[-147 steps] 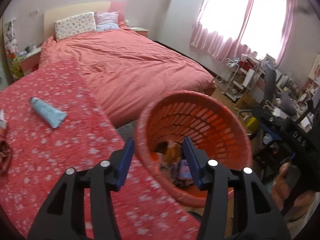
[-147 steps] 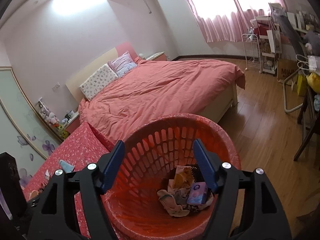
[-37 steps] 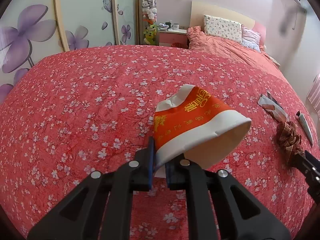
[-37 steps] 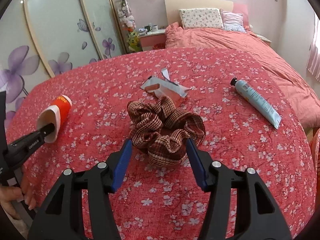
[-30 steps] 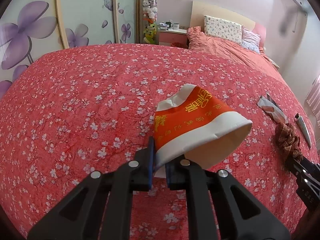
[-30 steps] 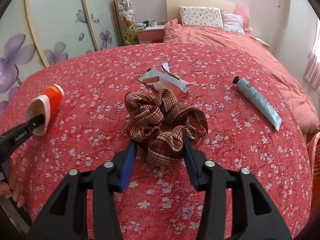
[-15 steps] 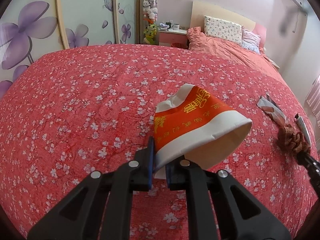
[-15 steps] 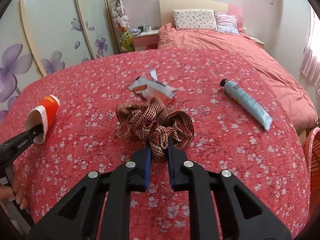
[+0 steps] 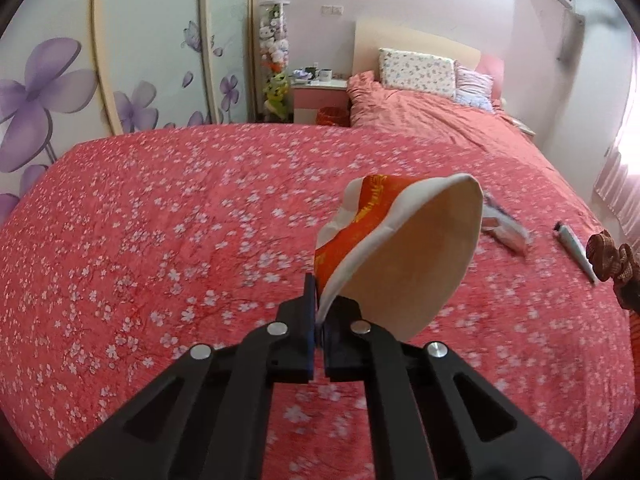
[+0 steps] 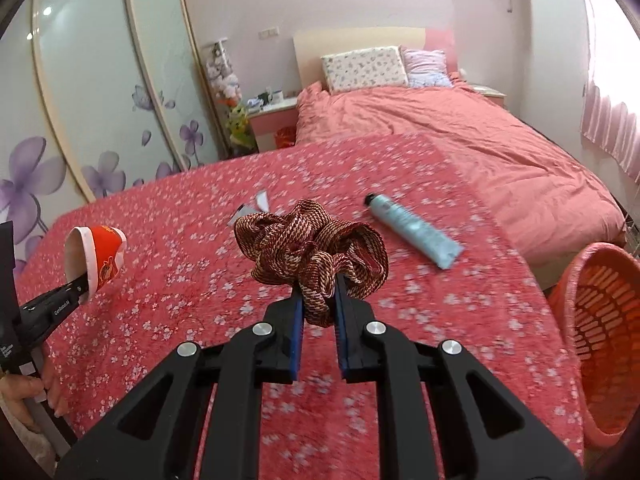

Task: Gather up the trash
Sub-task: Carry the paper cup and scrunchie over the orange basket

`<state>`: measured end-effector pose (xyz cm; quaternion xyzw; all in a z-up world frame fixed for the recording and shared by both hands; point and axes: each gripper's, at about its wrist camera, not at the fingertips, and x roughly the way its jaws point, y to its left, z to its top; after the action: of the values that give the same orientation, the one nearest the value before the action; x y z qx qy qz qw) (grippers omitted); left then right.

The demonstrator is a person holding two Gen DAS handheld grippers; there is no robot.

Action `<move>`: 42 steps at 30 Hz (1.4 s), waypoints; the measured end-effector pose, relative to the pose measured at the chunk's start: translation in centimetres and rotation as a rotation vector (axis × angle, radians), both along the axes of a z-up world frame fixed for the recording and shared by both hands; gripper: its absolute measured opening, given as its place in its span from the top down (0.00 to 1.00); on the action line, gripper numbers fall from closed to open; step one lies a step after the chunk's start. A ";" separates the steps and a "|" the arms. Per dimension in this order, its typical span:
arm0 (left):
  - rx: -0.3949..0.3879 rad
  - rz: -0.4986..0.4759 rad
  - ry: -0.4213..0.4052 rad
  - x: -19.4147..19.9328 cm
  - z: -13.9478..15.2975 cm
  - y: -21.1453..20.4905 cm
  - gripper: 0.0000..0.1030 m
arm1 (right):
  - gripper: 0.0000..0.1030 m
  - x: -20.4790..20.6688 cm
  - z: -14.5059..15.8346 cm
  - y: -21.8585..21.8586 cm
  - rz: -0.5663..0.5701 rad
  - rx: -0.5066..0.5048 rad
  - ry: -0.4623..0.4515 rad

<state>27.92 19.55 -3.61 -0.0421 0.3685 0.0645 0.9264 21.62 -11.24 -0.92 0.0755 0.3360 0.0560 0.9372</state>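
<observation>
My left gripper (image 9: 319,312) is shut on the rim of a crushed orange and white paper cup (image 9: 404,252) and holds it above the red flowered cloth (image 9: 160,220). The cup also shows at the left of the right wrist view (image 10: 96,254). My right gripper (image 10: 318,304) is shut on a brown woven scrunchie (image 10: 312,240), lifted off the cloth; it shows at the right edge of the left wrist view (image 9: 612,256). A torn silver wrapper (image 9: 504,228) and a light blue tube (image 10: 412,232) lie on the cloth. The orange trash basket (image 10: 600,312) stands at the right.
A bed with a pink cover (image 10: 460,136) lies beyond the flowered cloth. Wardrobe doors with purple flowers (image 9: 60,92) line the left wall. A small nightstand (image 9: 320,98) stands beside the bed. The cloth's right edge (image 10: 516,248) drops off toward the basket.
My right gripper has lifted the scrunchie off the cloth and swung right, bringing the basket into view. My left gripper has turned the cup so its open mouth faces me.
</observation>
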 end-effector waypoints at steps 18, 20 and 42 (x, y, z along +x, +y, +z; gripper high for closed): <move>-0.035 -0.317 -0.079 -2.6 6.9 -16.6 0.96 | 0.87 -6.5 4.3 -10.0 -0.216 0.048 -0.158; -0.050 -0.360 -0.082 -3.2 7.1 -18.6 0.96 | 0.87 -7.4 4.5 -11.5 -0.253 0.045 -0.174; -0.178 -0.780 -0.029 -6.3 6.5 -41.0 0.96 | 0.87 -13.0 3.0 -24.8 -0.581 0.075 -0.215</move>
<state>21.62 -21.44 2.92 0.0198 0.3478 -0.3248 0.8793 8.65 -35.99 2.05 0.1966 0.1967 -0.1943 0.9407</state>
